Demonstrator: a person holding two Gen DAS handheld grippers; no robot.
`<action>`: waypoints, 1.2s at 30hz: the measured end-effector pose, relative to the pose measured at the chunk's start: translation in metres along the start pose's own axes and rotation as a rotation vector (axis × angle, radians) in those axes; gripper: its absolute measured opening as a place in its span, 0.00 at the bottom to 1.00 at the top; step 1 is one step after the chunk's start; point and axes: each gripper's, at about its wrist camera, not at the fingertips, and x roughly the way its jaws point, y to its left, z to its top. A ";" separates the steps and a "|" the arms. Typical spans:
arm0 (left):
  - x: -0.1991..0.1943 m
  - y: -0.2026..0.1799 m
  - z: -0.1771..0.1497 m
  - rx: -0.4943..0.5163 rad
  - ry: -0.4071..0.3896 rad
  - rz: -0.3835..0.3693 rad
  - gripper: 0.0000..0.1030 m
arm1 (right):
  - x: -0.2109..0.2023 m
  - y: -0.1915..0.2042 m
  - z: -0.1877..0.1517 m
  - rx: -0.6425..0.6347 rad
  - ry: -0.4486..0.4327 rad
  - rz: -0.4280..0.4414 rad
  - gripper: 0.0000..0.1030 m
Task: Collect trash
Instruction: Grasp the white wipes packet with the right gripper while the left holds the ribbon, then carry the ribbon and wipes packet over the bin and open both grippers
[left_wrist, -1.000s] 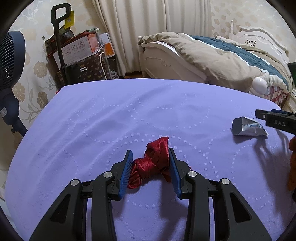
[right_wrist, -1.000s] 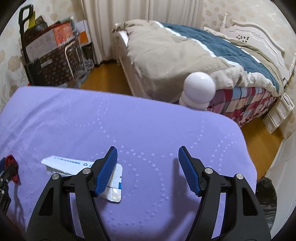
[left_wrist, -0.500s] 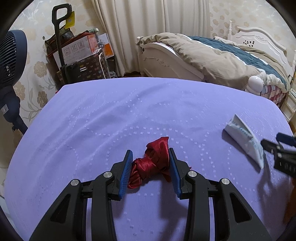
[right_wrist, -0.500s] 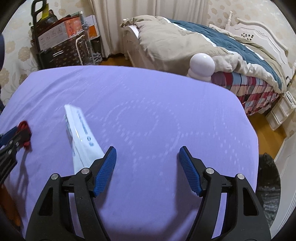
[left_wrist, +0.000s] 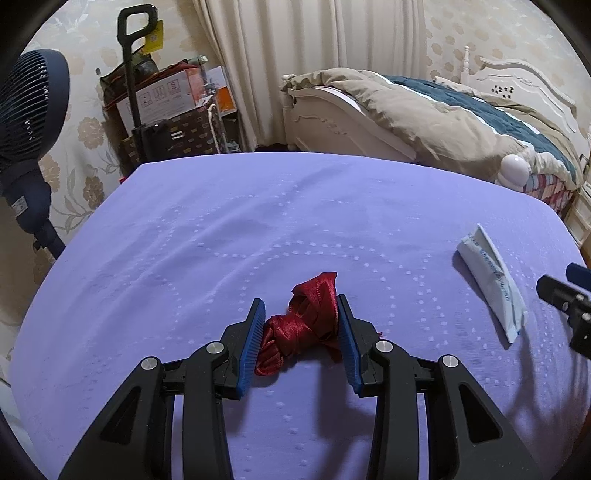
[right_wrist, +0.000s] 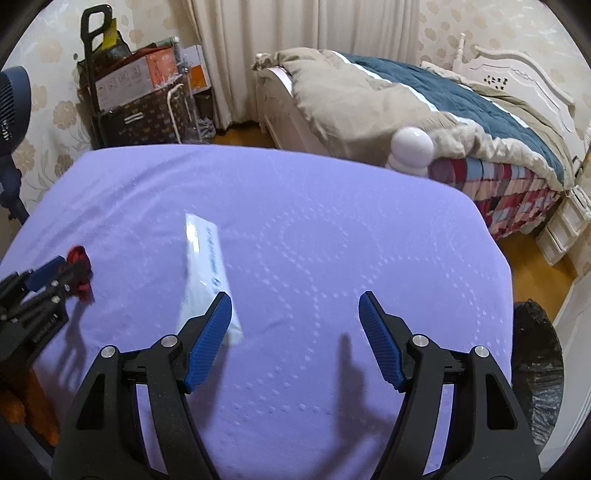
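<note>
A crumpled red ribbon (left_wrist: 295, 325) lies on the purple cloth (left_wrist: 258, 221), and my left gripper (left_wrist: 299, 301) is shut on it, with both blue pads pressed against its sides. A long white wrapper (right_wrist: 207, 266) with blue print lies flat on the cloth, just left of and beyond my right gripper's left finger. My right gripper (right_wrist: 294, 295) hovers open with only bare cloth between its fingers. The left wrist view shows the same wrapper (left_wrist: 491, 280) at the right, with the right gripper (left_wrist: 565, 295) at the frame edge beside it. In the right wrist view the ribbon (right_wrist: 79, 258) sits far left.
A black bin bag (right_wrist: 535, 350) stands on the floor past the cloth's right edge. Beyond the far edge are a bed (right_wrist: 424, 103) with a white post, a loaded cart (left_wrist: 166, 110) and a dark fan (left_wrist: 29, 110) at the left.
My right gripper has drawn back toward the near right, so the wrapper now lies lengthwise ahead and left of its left finger. The left gripper has stayed shut on the ribbon.
</note>
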 end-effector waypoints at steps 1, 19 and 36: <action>0.000 0.002 0.000 -0.003 0.000 0.001 0.38 | 0.001 0.005 0.002 -0.009 0.000 0.009 0.68; -0.001 0.011 -0.003 -0.023 0.003 -0.006 0.38 | 0.031 0.047 0.003 -0.088 0.050 0.046 0.37; -0.023 -0.042 -0.012 0.026 -0.014 -0.095 0.38 | -0.017 -0.010 -0.033 0.013 -0.006 0.000 0.35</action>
